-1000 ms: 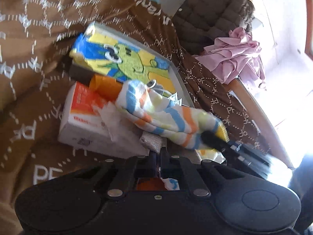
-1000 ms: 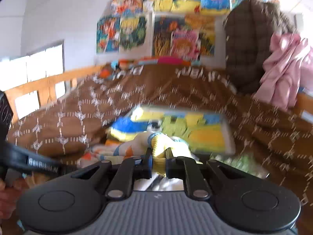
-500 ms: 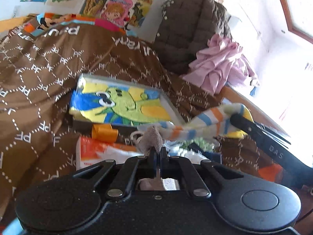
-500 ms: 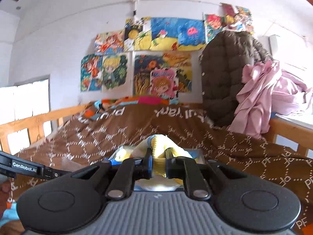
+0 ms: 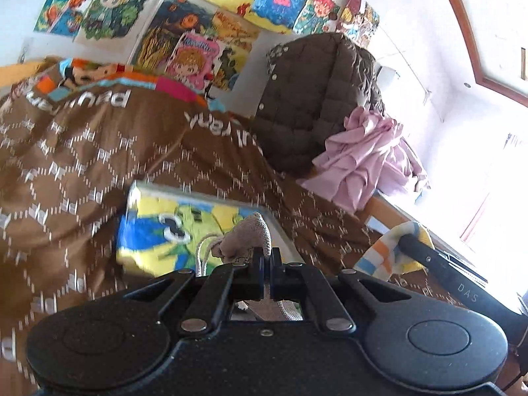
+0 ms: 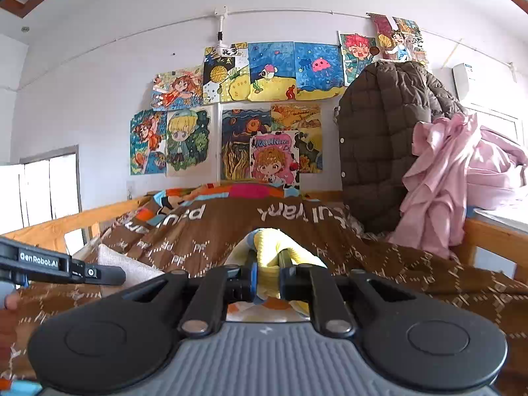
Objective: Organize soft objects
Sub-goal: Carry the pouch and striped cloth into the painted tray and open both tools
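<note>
Jaws of left gripper clamped on beige knit sock; right gripper pinches striped sock. Both held above brown quilt, over picture box. Pickup looks done; sorting, placing left.

Both tools have risen off the bed. The left tool has lifted the grey-brown sock clear of the clutter near the picture board; the tissue box has dropped out of view. The right tool has carried the striped sock up too, so it hangs free toward the bed's right edge.
</note>
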### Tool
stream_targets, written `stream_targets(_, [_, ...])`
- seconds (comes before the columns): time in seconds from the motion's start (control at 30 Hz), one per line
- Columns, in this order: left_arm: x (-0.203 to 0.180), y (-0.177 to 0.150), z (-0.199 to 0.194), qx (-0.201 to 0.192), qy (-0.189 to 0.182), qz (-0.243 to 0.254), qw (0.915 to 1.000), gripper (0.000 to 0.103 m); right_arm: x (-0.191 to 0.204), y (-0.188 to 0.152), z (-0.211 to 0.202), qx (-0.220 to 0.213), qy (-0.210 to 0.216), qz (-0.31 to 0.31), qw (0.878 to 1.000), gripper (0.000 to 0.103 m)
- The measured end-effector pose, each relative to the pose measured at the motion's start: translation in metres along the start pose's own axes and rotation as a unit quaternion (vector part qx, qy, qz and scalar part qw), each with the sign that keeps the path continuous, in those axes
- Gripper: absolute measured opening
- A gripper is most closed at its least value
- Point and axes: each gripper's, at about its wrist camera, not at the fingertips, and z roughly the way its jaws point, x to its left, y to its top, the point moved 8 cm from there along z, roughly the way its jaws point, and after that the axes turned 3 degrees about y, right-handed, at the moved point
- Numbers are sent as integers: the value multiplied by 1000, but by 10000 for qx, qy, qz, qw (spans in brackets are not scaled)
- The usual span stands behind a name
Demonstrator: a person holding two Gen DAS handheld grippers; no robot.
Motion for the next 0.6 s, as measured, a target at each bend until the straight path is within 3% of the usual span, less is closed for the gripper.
stream_targets(0.23, [26,37,49,-280,77,12,9996,1,-10,6,81,92,-11,326,9994,13])
stream_targets(0.43, [65,46,100,-342,175,-89,9992,1,-7,-17,154,501,-67,495,9975,13])
stream_targets(0.6, [87,39,138,-237,204,-160,9994,1,2,-46,187,844,-4,615,9945,13])
